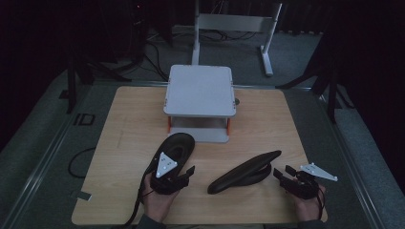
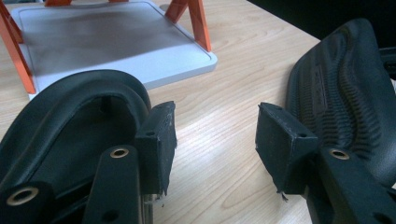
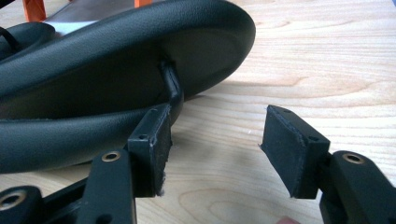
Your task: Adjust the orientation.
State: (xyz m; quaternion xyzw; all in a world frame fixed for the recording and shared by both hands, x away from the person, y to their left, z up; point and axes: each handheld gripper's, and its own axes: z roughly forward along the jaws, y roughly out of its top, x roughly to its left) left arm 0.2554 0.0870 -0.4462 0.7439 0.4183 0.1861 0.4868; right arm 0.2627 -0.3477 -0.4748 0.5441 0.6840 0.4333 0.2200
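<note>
Fingers (image 2: pixel 156 140) spread, two black slippers (image 1: pixel 246 171), ribbed sole

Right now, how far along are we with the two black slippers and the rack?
Nothing looks done yet: both shelves of the grey rack are bare. The left slipper and right slipper lie on the table. The left gripper and right gripper are open beside them, holding nothing. Gripping and, presumably, moving both is left.

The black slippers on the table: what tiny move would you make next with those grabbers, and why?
Probably nudge the right gripper leftward and shut it on the tilted slipper. Its jaws stand open with nothing between them, and that slipper's edge lies just beside one jaw. The left gripper is open too, beside the other slipper.
</note>
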